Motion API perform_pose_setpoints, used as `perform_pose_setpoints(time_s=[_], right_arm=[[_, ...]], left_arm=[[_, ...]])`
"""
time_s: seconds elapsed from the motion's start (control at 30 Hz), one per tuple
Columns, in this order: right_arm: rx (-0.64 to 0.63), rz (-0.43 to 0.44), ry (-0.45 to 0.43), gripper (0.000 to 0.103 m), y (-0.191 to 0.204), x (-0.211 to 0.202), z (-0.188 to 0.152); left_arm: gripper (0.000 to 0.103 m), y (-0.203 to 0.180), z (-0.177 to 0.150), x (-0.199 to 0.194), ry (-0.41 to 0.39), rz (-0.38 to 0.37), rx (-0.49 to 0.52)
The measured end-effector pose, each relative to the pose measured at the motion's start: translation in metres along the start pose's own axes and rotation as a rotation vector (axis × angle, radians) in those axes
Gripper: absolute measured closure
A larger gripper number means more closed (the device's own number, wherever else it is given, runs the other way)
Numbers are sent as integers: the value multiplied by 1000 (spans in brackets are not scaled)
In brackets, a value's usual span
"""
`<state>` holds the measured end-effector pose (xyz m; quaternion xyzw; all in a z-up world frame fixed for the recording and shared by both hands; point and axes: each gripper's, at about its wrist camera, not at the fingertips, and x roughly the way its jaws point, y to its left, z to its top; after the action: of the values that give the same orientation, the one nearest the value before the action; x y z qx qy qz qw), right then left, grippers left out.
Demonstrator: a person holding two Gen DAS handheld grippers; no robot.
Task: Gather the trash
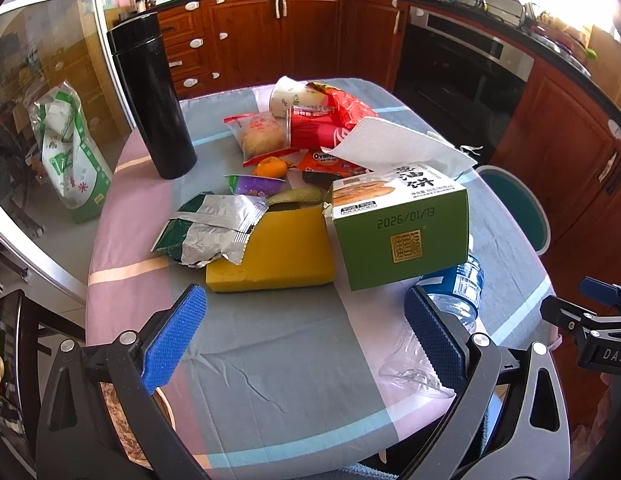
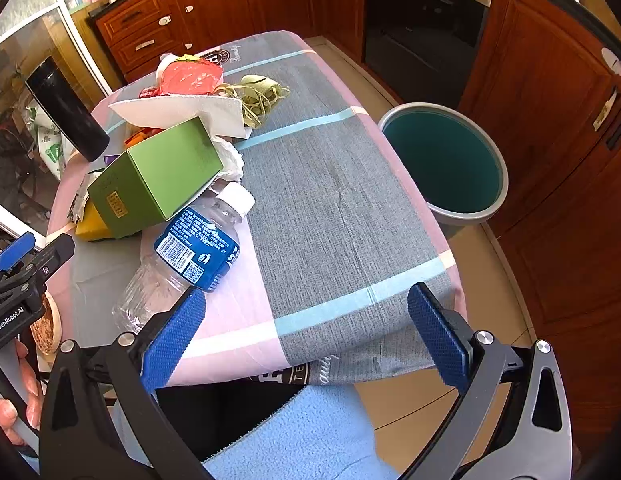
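Note:
A heap of trash lies on the cloth-covered table [image 1: 278, 360]: a green carton [image 1: 402, 232], a yellow box [image 1: 278, 252], a foil wrapper [image 1: 214, 228], a red can [image 1: 314, 132], a paper towel [image 1: 394, 146] and an empty clear water bottle [image 2: 182, 256]. My left gripper [image 1: 306, 340] stands open over the near table edge, short of the yellow box. My right gripper [image 2: 310, 332] is open too, low at the table's front edge, its left finger just beside the bottle's base. A teal bin [image 2: 442, 164] stands on the floor to the table's right.
A tall black flask [image 1: 152, 96] stands upright at the table's far left. Wooden cabinets [image 1: 270, 32] and a black oven [image 1: 454, 68] line the back. A green-and-white bag [image 1: 66, 152] leans behind the glass on the left. A blue fleece sleeve [image 2: 302, 436] is below.

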<state>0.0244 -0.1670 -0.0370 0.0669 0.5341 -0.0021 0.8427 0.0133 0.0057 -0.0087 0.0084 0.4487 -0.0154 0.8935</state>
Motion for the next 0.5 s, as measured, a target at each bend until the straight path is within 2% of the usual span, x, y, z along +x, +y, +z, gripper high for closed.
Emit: perform_pose_setpoints(time_s=[0.5], right_arm=[[6, -11, 3, 6, -1, 2, 3]], left_arm=[[4, 5, 1, 3, 5, -5, -10]])
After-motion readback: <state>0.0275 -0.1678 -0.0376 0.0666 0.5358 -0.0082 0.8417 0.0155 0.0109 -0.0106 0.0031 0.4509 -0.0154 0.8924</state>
